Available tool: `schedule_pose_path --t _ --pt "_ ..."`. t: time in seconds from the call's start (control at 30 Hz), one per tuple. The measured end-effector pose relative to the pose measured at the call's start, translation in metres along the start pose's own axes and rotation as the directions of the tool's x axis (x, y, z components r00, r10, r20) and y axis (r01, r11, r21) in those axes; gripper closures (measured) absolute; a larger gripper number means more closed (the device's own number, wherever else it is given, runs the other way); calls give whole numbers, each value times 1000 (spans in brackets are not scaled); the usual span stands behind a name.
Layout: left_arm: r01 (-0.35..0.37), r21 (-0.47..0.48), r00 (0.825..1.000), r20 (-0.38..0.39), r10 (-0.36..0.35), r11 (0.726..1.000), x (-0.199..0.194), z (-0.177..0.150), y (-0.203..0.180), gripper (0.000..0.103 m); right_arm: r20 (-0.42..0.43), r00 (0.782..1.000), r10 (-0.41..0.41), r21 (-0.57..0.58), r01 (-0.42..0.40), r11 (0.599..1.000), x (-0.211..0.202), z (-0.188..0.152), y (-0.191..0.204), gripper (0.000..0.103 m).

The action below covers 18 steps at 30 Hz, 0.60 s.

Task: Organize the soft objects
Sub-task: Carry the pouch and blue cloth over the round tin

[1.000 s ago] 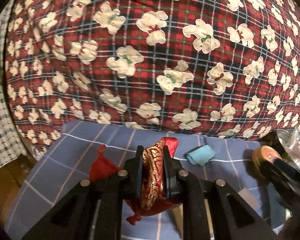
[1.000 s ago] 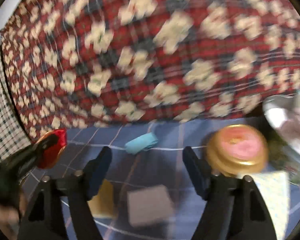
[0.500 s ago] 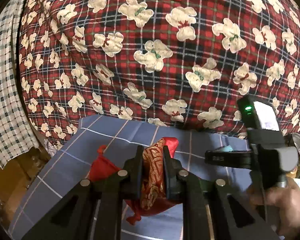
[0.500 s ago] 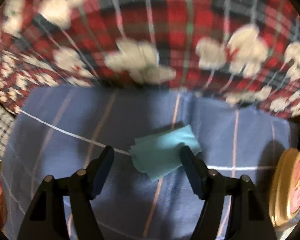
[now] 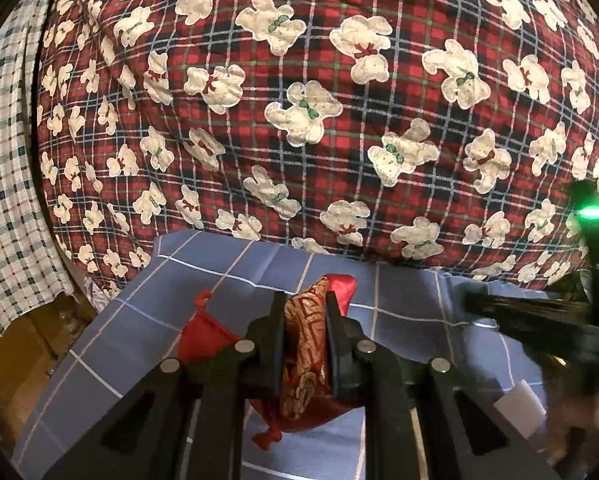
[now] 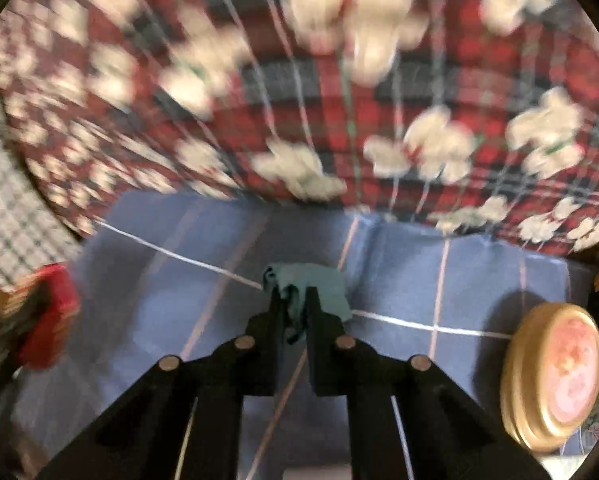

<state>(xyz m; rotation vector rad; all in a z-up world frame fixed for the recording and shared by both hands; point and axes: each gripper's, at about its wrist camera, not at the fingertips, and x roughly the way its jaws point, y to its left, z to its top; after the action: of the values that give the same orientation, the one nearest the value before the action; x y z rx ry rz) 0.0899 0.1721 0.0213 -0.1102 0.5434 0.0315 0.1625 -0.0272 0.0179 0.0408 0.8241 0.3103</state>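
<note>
Right gripper (image 6: pixel 290 312) is pinching the teal cloth (image 6: pixel 307 284) (jaws have just been closing on it), far-center on the blue checked sheet (image 6: pixel 147 308). I'd be lifting slowly, since only a bunched fold is caught. Left gripper (image 5: pixel 304 336) is clamping the red-and-gold brocade pouch (image 5: pixel 305 354), silky and limp, near-left. Gold round tin (image 6: pixel 555 376) is sitting hard and shiny at right.
</note>
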Motion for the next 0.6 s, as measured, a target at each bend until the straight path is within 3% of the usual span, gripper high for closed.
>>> schedule_pose_path --t 0.1,0.2,0.33,0.6 --pt "45 -11 999 11 -45 999 -4 1 -2 84 113 992 50 -48 -45 998 -57 -22 2 94" --pt "51 33 997 58 -53 998 -13 -3 -16 84 190 981 42 -78 -28 997 -105 -46 0 94" --pt "81 73 995 46 -85 994 -25 -17 -44 84 275 961 11 -73 9 997 -156 -85 -24 94" --pt "209 129 973 74 -219 969 -79 -38 -114 84 359 929 -91 -23 107 994 -208 -136 -67 94"
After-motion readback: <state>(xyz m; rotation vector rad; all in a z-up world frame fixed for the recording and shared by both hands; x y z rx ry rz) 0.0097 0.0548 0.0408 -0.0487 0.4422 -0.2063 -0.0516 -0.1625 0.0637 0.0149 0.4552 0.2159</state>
